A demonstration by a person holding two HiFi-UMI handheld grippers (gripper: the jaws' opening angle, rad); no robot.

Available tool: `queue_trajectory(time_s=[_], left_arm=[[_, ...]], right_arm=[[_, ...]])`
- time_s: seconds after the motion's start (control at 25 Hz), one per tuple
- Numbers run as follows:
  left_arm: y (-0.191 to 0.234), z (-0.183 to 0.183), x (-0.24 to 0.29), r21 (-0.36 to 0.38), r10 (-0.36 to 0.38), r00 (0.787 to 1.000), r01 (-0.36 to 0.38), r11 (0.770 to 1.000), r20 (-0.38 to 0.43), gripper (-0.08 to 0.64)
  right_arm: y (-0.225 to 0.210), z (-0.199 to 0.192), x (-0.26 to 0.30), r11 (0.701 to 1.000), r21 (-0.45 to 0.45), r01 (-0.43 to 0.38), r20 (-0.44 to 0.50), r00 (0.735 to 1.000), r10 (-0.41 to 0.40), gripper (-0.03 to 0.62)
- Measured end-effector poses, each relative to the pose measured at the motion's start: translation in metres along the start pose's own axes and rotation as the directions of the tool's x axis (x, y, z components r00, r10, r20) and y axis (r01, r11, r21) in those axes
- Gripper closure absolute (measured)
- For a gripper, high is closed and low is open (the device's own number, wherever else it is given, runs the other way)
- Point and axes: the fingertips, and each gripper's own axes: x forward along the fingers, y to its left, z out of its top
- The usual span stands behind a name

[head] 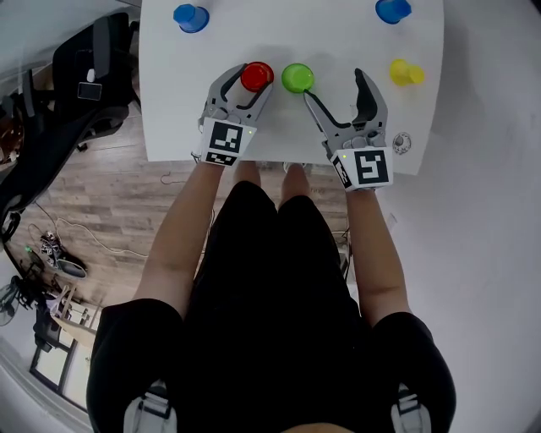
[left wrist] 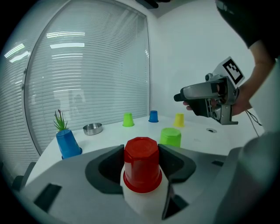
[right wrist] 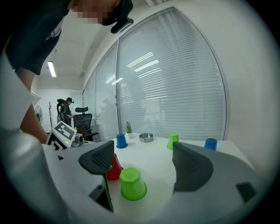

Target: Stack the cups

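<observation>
An upside-down red cup point(head: 257, 76) point(left wrist: 141, 164) stands on the white table point(head: 169, 101) near its front edge. My left gripper point(head: 251, 79) point(left wrist: 142, 151) is shut on it, one pad against each side. A green cup point(head: 297, 78) point(right wrist: 132, 183), also upside down, stands just to the right of the red one point(right wrist: 114, 168). My right gripper point(head: 334, 84) point(right wrist: 146, 159) is open and holds nothing. Its left fingertip is close beside the green cup, which lies just ahead of the jaws, toward the left one.
A yellow cup point(head: 404, 73) stands right of the right gripper. Two blue cups point(head: 191, 17) point(head: 392, 10) stand at the far side. The left gripper view also shows a metal bowl point(left wrist: 92, 128), a small plant point(left wrist: 60, 120) and another green cup point(left wrist: 127, 119) by the window blinds.
</observation>
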Motion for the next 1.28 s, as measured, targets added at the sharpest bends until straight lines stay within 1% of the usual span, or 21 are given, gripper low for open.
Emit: queue_trajectory(time_s=[0.28,0.6,0.68,0.72,0.8,0.96,1.12,1.28], left_arm=[[-0.008,-0.003,0.012,0.004,-0.022,1.0,0.022,1.0,-0.015,0.31],[-0.012,-0.003,0.014,0.007,-0.022,1.0,0.022,1.0,-0.017,0.305],[-0.013,-0.002,0.014,0.003,-0.019,1.0,0.019,1.0,-0.012,0.292],[-0.013,0.0,0.014,-0.002,-0.017,1.0,0.017,1.0,-0.006,0.261],[-0.012,0.006,0.01,-0.013,-0.017,1.0,0.017,1.0,0.012,0.225],[-0.007,0.034,-0.005,-0.018,-0.017,0.997,0.019,1.0,0.069,0.222],[-0.013,0.083,-0.011,-0.009,-0.018,0.989,0.02,1.0,0.147,0.222],[-0.029,0.132,0.001,0.011,-0.049,0.974,0.048,0.999,0.223,0.223]], right_arm=[[-0.012,-0.004,-0.007,1.0,0.013,0.024,-0.001,1.0,-0.024,0.179],[-0.015,-0.007,-0.011,0.999,0.019,0.032,-0.002,0.999,-0.032,0.181],[-0.016,-0.007,-0.013,0.999,0.019,0.033,-0.002,0.999,-0.033,0.181],[-0.016,-0.007,-0.014,0.999,0.019,0.034,-0.002,0.999,-0.034,0.181],[-0.017,-0.007,-0.015,0.999,0.018,0.039,0.0,0.999,-0.039,0.181],[-0.026,-0.006,-0.021,0.998,0.013,0.066,0.005,0.998,-0.066,0.181],[-0.05,0.001,-0.035,0.994,0.004,0.108,0.015,0.994,-0.108,0.181],[-0.084,0.008,-0.045,0.986,0.004,0.168,0.029,0.985,-0.168,0.181]])
